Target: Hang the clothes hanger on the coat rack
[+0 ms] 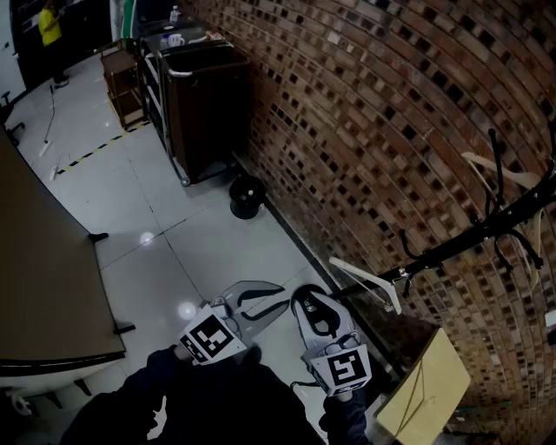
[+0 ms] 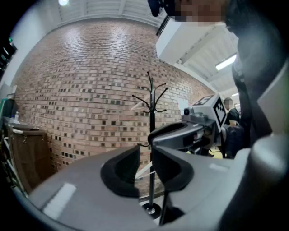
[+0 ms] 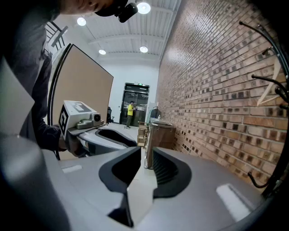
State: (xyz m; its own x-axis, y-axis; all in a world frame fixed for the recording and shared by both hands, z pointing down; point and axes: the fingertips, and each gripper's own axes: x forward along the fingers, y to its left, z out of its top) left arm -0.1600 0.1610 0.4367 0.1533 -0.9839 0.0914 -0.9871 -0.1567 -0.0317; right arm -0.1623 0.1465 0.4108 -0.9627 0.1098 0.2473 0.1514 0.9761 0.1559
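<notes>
The black coat rack [image 1: 486,228] stands against the brick wall, straight ahead in the left gripper view [image 2: 151,135]. A cream hanger [image 1: 486,165] hangs on its top hooks [image 3: 270,92]. A white hanger [image 1: 360,271] sits low on the pole by a lower hook, and shows through the left jaws' gap [image 2: 143,170]. My left gripper [image 1: 280,297] and right gripper [image 1: 311,300] are side by side in front of the rack, short of the white hanger. Each is open by a narrow gap, with nothing between the pads [image 2: 145,158] [image 3: 146,164].
A cardboard box [image 1: 426,387] sits right of my right gripper, under the rack. A black bucket [image 1: 248,195] and a dark cart [image 1: 204,104] stand along the wall farther off. A brown table [image 1: 43,287] is at the left. A person in yellow [image 1: 49,26] stands far away.
</notes>
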